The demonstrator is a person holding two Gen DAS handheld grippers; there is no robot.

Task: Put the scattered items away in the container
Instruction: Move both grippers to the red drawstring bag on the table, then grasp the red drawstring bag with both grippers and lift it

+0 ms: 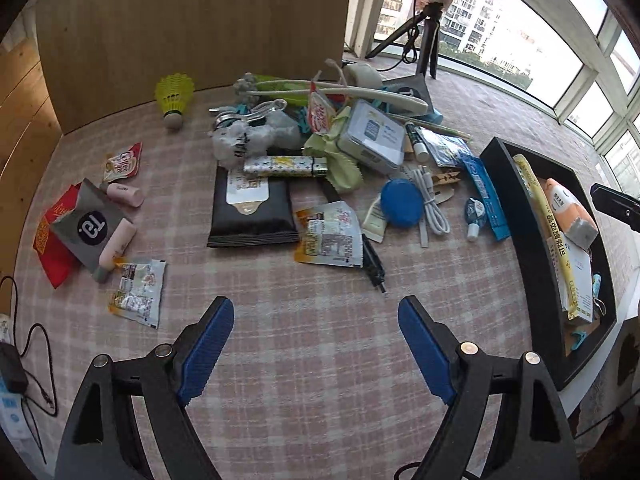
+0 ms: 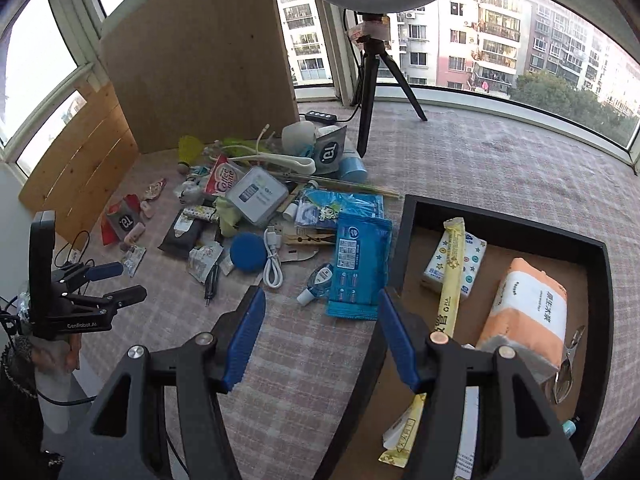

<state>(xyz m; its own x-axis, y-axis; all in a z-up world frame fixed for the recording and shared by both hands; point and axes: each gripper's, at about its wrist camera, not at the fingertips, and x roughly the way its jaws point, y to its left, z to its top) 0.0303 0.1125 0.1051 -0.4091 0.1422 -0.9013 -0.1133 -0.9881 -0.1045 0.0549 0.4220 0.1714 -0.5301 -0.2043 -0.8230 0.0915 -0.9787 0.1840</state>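
Observation:
A black tray (image 1: 505, 168) stands at the right of the checked cloth; in the right wrist view its rim (image 2: 504, 222) is close ahead. It holds an orange tissue pack (image 2: 528, 308), a long yellow packet (image 2: 452, 276) and a small tissue pack (image 2: 472, 256). Scattered items lie in a pile: a black wipes pack (image 1: 252, 210), a blue round case (image 1: 401, 202), a white cable (image 1: 432, 204), a blue wipes pack (image 2: 358, 264), a small dropper bottle (image 2: 316, 282). My left gripper (image 1: 316, 312) is open and empty above bare cloth. My right gripper (image 2: 322, 306) is open and empty near the tray's left wall.
A yellow shuttlecock (image 1: 173, 98) stands by the wooden board (image 1: 192, 28) at the back. Sachets and tubes (image 1: 116, 236) lie at the left. A ring-light tripod (image 2: 370, 92) stands behind the pile. Cables and a charger (image 1: 12, 368) lie at the left edge.

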